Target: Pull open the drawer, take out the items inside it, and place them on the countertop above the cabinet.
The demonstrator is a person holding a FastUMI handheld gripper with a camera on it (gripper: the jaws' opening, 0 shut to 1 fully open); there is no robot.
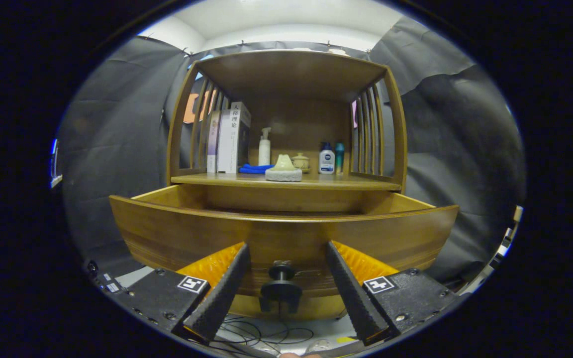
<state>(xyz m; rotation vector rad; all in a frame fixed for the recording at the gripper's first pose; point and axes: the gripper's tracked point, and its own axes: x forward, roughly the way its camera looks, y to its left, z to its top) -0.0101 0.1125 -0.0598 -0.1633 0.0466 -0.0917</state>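
The wooden cabinet's drawer [167, 233] stands pulled out toward me, and its curved front panel hides whatever lies inside. A dark round knob [280, 276] sticks out of the drawer front low between my fingers, which do not touch it. My gripper [286, 246] is open, one finger on each side of the knob, close to the drawer front. Above the drawer, the countertop [356, 185] carries a pale cone-shaped piece on a grey round base [283, 170] near its front edge.
Further back on the countertop are upright books [232, 139], a white pump bottle [264, 148], a blue cloth [252, 169], a small lidded pot [300, 161], a white bottle with a blue cap [326, 160] and a teal bottle [339, 150]. Slatted sides and a wooden top [291, 69] enclose it. Cables [254, 334] lie below the drawer.
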